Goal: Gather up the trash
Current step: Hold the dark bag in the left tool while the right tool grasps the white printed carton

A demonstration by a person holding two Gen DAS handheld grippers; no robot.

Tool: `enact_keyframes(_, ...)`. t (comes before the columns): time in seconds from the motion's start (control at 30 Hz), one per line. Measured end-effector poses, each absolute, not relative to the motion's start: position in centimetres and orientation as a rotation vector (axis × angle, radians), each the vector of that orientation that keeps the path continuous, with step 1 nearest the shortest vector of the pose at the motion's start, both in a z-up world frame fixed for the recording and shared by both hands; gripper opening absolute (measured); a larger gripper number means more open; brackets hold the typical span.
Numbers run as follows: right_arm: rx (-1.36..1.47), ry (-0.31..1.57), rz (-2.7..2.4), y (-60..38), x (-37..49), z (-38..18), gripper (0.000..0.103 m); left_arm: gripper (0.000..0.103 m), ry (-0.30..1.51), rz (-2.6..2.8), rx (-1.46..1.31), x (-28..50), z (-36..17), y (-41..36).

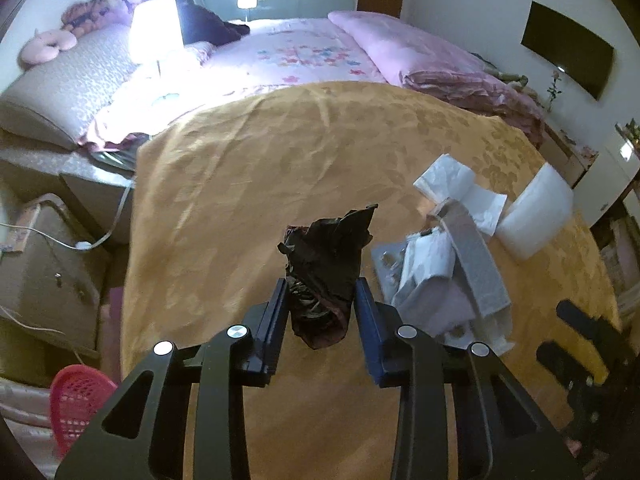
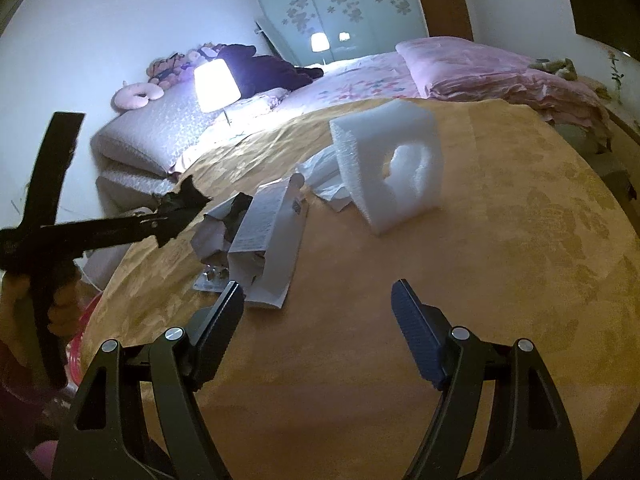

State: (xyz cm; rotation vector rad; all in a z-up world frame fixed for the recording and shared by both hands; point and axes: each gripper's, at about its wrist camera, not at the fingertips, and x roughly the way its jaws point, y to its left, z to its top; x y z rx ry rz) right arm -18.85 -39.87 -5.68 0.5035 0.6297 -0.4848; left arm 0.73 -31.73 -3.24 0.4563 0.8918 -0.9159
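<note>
Pink plastic mesh marked the far left of the scene: a basket (image 1: 78,404) stood on the floor beside the bed, and we judged it the likely destination for the rubbish, placed low where a carried piece could be dropped in. Next along, our left gripper (image 1: 320,312) was clamped on a crumpled black wrapper (image 1: 326,268), its ribbed pads pressing both flanks of the wad, which was held just above the bedspread; in the right wrist view the wrapper jutted from the jaw tips well clear of the cloth. The wrapper looked thin, creased and glossy, the kind of film that crushes rather than resists, so a narrow pinch was enough to carry it. Beneath lay an ochre bedspread (image 1: 280,152), matte with a woven floral pattern, soft and yielding under anything set on it. To the right sat the remaining litter: a torn white cardboard box (image 2: 266,248) lying open, crumpled white tissue paper (image 1: 460,184) behind it, and a white foam block (image 2: 390,164) with a hollow moulded into one face, standing on edge. Farthest right, our right gripper (image 2: 318,312) hovered over bare cloth with its jaws parted wide and nothing between them, apparently waiting its turn.
</note>
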Motion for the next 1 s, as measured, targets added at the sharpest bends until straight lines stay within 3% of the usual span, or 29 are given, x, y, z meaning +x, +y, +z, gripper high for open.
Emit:
enact_keyframes(0.57,0.471,0.666,-0.44,-40.9,-11.9,-5.2,0.072,0.032,0.847,-0.912,0.424,-0.3,-3.4,-27.6)
enact_keyframes(0.83,0.462,0.706,-0.453,-41.3,-10.3,-5.8,0.058,0.032,0.856,-0.926,0.394,-0.2,-3.7,-26.3)
enact_keyframes(1.0,0.476,0.728,-0.451,-41.5,-10.6,-6.2,0.044,0.032,0.852,-0.92,0.403,-0.4,-3.8,-26.0)
